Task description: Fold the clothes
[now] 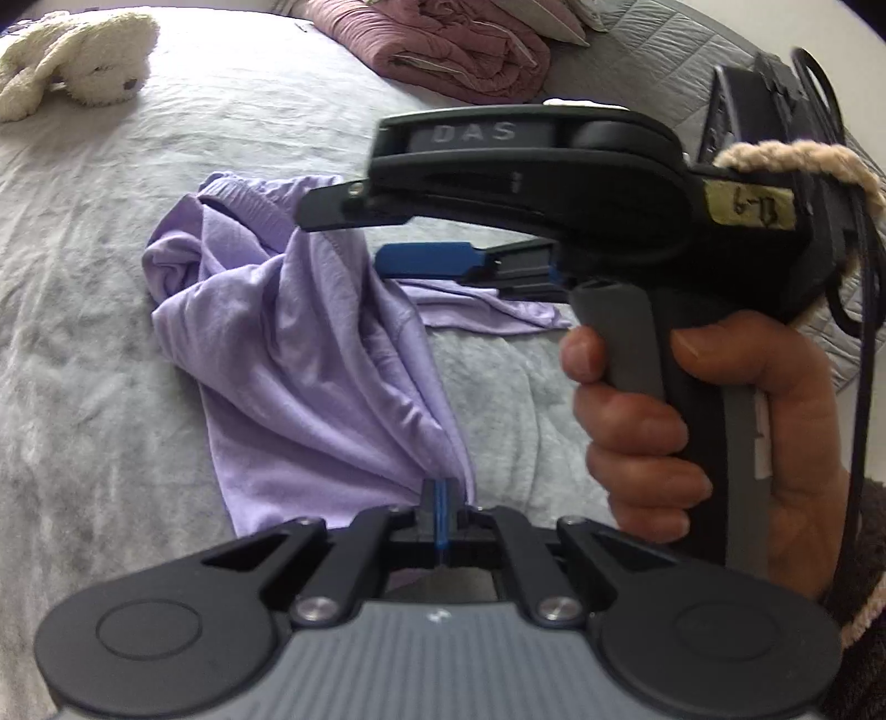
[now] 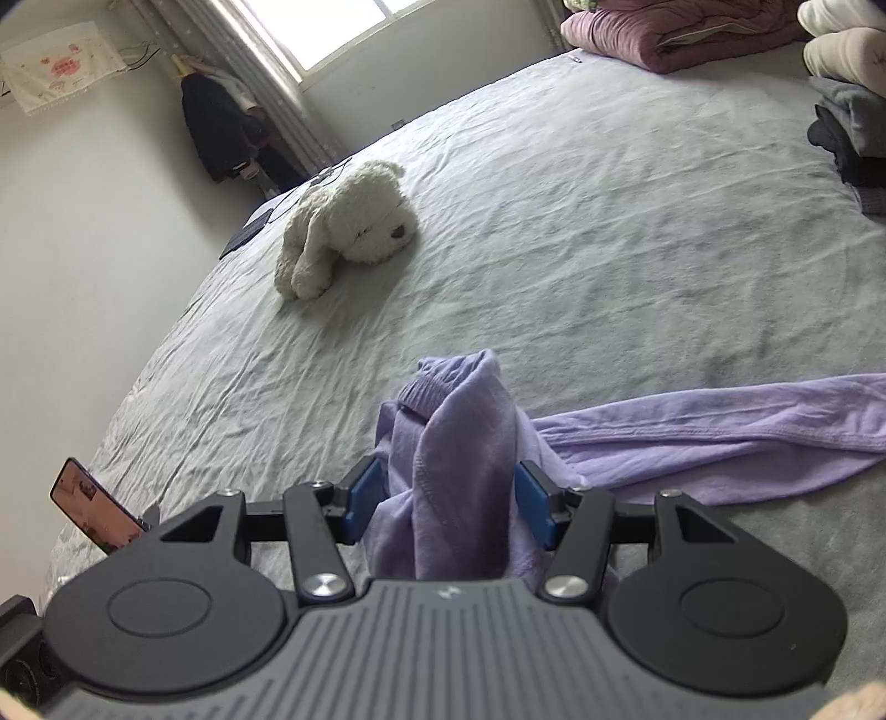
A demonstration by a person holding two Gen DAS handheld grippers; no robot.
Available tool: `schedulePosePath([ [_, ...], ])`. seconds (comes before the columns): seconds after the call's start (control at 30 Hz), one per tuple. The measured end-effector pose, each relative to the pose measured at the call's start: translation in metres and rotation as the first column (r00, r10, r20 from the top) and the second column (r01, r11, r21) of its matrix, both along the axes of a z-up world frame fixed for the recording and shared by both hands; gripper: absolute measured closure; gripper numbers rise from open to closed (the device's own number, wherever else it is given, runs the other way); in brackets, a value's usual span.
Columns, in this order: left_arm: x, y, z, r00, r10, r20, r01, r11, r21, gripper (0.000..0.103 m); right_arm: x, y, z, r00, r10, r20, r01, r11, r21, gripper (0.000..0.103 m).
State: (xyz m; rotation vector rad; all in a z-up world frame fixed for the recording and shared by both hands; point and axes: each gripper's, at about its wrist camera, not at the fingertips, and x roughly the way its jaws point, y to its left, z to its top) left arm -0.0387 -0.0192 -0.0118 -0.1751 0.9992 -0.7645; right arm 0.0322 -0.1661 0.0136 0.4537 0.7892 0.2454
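Note:
A lilac garment (image 1: 288,354) lies bunched on the grey bedsheet (image 1: 111,277). Its lower end is pulled into a tight gather at my left gripper (image 1: 440,498), which is shut on it at the bottom of the left wrist view. A hand (image 1: 692,432) holds my right gripper (image 1: 349,238) side-on above the cloth. In the right wrist view my right gripper (image 2: 448,504) is open, its blue pads (image 2: 362,498) standing on either side of a raised fold of the lilac garment (image 2: 459,454). A sleeve (image 2: 720,426) trails to the right.
A white plush dog (image 2: 349,227) lies on the bed towards the far left. A folded mauve quilt (image 2: 681,33) and a stack of dark folded clothes (image 2: 847,138) sit along the far right. A phone (image 2: 94,507) stands at the bed's left edge.

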Motion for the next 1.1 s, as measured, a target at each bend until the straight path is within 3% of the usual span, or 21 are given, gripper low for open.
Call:
schedulePosePath([
  [0.13, -0.011, -0.001, 0.001, 0.999, -0.038, 0.016, 0.038, 0.999, -0.001, 0.103, 0.003, 0.011, -0.005, 1.0, 0.012, -0.022, -0.013, 0.999, -0.046, 0.046],
  [0.17, -0.012, -0.001, 0.002, 0.999, -0.04, 0.018, 0.04, 0.999, 0.001, 0.103, 0.003, 0.011, -0.007, 1.0, 0.007, -0.029, -0.008, 0.999, -0.052, 0.05],
  [0.23, -0.012, 0.002, 0.002, 0.999, -0.03, 0.029, 0.03, 1.0, 0.007, 0.103, 0.003, 0.008, -0.009, 0.999, 0.0, -0.042, -0.003, 0.998, -0.055, 0.069],
  [0.3, -0.011, 0.005, 0.003, 0.999, -0.018, 0.041, 0.018, 1.0, 0.015, 0.103, 0.003, 0.005, -0.011, 0.998, -0.006, -0.055, 0.003, 0.998, -0.059, 0.082],
  [0.43, -0.006, 0.01, 0.007, 0.999, 0.007, 0.04, -0.008, 1.0, 0.013, 0.099, 0.003, 0.0, -0.015, 0.997, -0.018, -0.079, 0.012, 0.998, -0.066, 0.091],
  [0.5, -0.002, 0.015, 0.01, 0.999, 0.018, 0.048, -0.018, 1.0, 0.015, 0.09, 0.0, -0.003, -0.012, 0.997, -0.017, -0.077, 0.011, 0.998, -0.069, 0.095],
  [0.6, 0.004, 0.019, 0.015, 0.996, 0.054, 0.074, -0.056, 0.998, 0.022, 0.069, -0.004, -0.007, -0.01, 0.997, -0.014, -0.077, 0.008, 0.998, -0.07, 0.098],
  [0.73, 0.02, 0.031, 0.014, 0.986, 0.149, 0.078, -0.151, 0.988, 0.024, 0.054, -0.01, -0.012, -0.008, 0.997, -0.01, -0.077, 0.004, 0.998, -0.069, 0.098],
  [0.83, 0.032, 0.039, 0.012, 0.97, 0.233, 0.072, -0.235, 0.972, 0.022, 0.047, -0.014, -0.015, -0.007, 0.997, -0.005, -0.077, -0.001, 0.997, -0.072, 0.099],
  [1.1, 0.06, 0.045, 0.0, 0.934, 0.352, 0.059, -0.354, 0.935, 0.022, 0.045, -0.022, -0.025, -0.009, 0.996, -0.001, -0.088, -0.005, 0.998, -0.064, 0.099],
])
